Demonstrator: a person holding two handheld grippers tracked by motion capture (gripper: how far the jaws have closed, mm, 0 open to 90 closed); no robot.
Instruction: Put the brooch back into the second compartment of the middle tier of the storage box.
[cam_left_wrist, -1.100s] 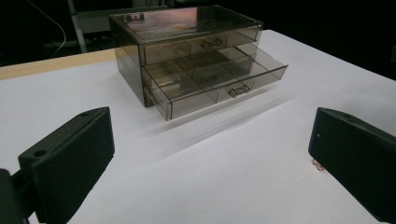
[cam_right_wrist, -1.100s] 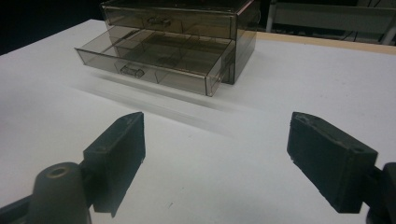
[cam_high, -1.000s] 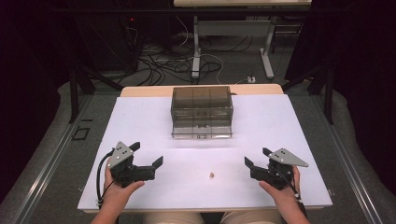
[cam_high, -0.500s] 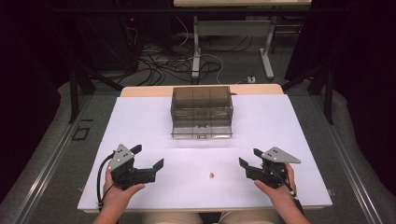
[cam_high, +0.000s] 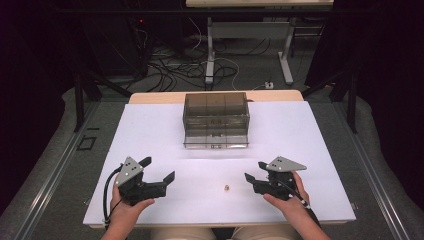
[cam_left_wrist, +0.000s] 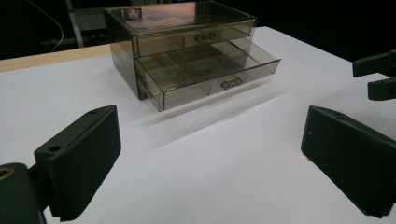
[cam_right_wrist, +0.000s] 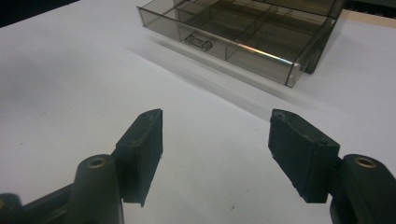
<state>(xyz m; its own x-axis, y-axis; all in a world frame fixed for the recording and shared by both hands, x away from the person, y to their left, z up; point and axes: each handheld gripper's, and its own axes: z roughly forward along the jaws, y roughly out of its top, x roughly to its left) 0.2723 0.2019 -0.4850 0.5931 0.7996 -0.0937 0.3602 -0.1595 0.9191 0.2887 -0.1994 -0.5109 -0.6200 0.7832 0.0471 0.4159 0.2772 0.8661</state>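
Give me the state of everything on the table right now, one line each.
Drawer box: upright; upper drawer shut.
Lower drawer: pulled out, its compartments look empty.
Small bead: loose on the table, untouched.
Left gripper: open, empty.
Right gripper: jaws have just been closing, nothing between them.

Table: white top, wooden strip along the far edge. Floor: grey carpet around the table, with a metal rail running along the left side and another along the right. Behind the table: a tangle of black and white cables on the floor, a white power strip, and grey desk legs under a pale desktop at the top edge. Black frame struts stand at left and right. Surroundings dark, curtained in black; a small red light glows at the back. Lighting falls on the table alone.
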